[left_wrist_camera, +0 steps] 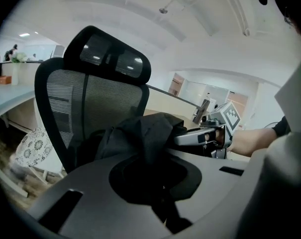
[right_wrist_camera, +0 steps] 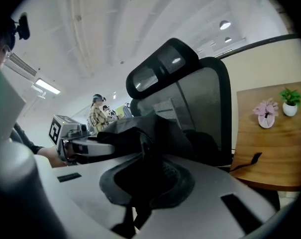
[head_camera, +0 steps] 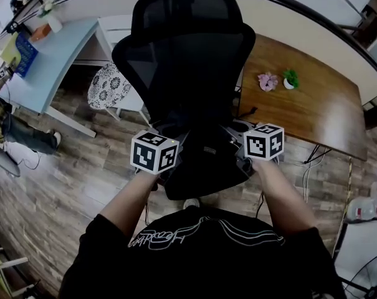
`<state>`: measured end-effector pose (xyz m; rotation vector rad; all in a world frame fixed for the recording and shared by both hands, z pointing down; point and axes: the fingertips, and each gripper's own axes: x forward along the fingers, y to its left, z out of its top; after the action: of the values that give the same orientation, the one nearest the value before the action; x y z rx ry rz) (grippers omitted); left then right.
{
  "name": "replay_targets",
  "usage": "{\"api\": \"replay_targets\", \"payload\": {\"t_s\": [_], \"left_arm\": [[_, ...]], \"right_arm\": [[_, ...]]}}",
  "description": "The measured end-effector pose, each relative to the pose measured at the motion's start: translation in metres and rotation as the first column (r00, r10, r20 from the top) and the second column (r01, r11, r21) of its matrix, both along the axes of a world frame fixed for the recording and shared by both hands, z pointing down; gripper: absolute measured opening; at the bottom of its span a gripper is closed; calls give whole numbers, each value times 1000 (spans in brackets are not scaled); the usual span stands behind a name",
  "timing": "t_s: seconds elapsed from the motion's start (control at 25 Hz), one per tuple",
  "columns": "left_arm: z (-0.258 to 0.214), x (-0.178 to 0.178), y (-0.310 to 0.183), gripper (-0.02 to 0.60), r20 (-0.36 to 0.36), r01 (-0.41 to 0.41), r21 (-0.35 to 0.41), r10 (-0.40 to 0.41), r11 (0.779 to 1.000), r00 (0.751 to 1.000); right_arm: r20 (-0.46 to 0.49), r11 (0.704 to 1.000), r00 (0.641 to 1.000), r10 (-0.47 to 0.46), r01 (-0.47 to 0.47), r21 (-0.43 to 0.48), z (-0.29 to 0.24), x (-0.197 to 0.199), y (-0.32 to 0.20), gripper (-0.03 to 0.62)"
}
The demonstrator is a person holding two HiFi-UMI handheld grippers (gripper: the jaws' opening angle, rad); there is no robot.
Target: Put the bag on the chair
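A black mesh office chair stands right in front of me. The black bag hangs slumped over its seat, between my two grippers. My left gripper is shut on the bag's left side, and its folds bunch up in front of the chair back in the left gripper view. My right gripper is shut on the bag's right side. In the right gripper view the dark fabric runs down into the jaws, with the headrest behind. Each gripper shows in the other's view: the right one, the left one.
A wooden table with a pink flower pot and a small green plant stands right of the chair. A light-blue desk and a patterned stool are to the left. A person sits at the far left.
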<state>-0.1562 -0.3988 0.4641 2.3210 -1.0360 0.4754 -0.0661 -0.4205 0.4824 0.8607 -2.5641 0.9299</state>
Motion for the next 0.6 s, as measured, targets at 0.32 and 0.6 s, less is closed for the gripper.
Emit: {"api": "replay_targets", "payload": {"t_s": [0.32, 0.6], "left_arm": [[46, -5, -35, 35, 30, -48, -34, 49, 998, 998], [93, -19, -51, 35, 86, -35, -92, 43, 995, 995]], "right_arm": [[-54, 998, 998, 45, -48, -49, 43, -3, -33, 25], [-110, 992, 993, 45, -57, -110, 86, -16, -45, 26]]}}
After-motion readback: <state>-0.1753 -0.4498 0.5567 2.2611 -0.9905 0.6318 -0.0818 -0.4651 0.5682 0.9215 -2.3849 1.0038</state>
